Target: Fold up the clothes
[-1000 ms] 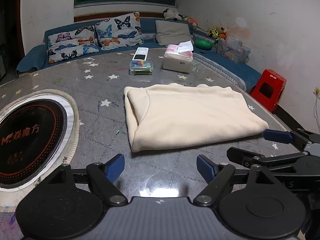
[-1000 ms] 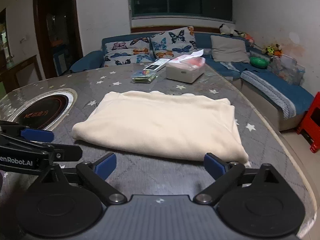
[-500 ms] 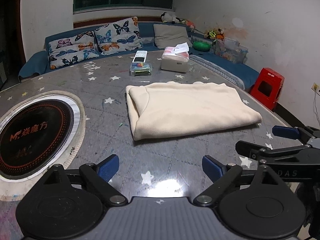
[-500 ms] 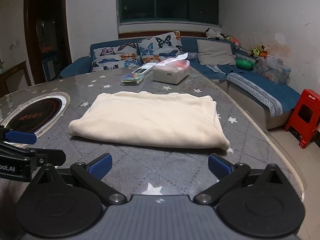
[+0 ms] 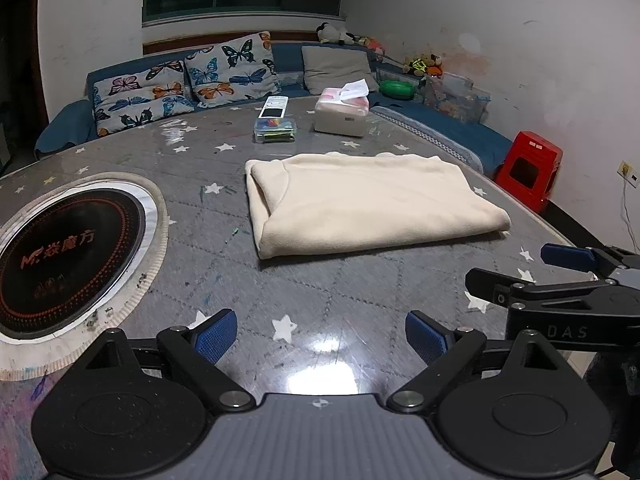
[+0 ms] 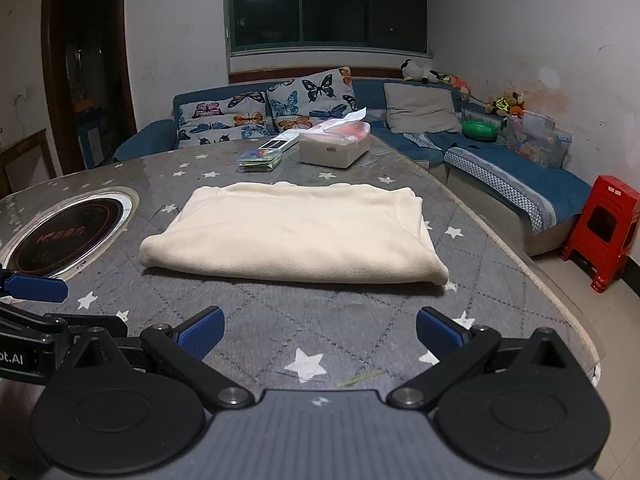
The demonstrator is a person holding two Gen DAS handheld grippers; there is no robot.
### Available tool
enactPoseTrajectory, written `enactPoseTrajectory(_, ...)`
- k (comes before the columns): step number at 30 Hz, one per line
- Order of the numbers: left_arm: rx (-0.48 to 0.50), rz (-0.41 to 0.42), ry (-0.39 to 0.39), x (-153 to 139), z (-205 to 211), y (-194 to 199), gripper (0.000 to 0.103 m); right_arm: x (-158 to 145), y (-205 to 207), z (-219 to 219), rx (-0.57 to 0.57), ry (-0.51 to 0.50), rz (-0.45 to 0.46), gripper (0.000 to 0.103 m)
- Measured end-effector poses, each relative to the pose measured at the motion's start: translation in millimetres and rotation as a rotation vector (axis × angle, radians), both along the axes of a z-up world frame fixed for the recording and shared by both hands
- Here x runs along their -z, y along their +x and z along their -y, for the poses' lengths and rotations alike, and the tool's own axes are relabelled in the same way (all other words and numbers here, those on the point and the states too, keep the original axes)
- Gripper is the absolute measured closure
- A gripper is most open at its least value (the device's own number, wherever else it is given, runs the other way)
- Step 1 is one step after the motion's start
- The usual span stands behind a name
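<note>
The cream garment (image 5: 372,200) lies folded flat mid-desk (image 5: 320,296), apart from both tools; the left hand-held gripper (image 5: 320,336), whose jaws have just been opening, and the right hand-held gripper (image 6: 318,332) are held wide and empty; any further fold is best begun at the near corners together.

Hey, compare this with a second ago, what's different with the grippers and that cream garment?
Both grippers have backed away from the folded cream garment, which now sits farther off in both wrist views. The left gripper has just been opening its jaws further, nothing between them. The right gripper is open and empty too. The garment, tissue box and table stayed put.
</note>
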State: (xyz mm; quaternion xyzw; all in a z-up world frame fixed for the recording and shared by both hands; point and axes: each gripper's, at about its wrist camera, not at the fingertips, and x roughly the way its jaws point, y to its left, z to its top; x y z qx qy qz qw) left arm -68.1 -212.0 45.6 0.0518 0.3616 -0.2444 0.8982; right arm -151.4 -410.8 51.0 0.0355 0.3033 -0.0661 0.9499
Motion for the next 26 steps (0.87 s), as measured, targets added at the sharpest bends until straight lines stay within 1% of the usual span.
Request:
enactPoseTrajectory(13,-0.002,-0.006,0.006,1,3,1,0.010,1,0,0,0.001,0.004,0.006,0.000)
enactPoseTrajectory(26,-0.031,-0.020,0.010,5,1,10,0.010,7,9,0,-0.001,0.013,-0.016,0.000)
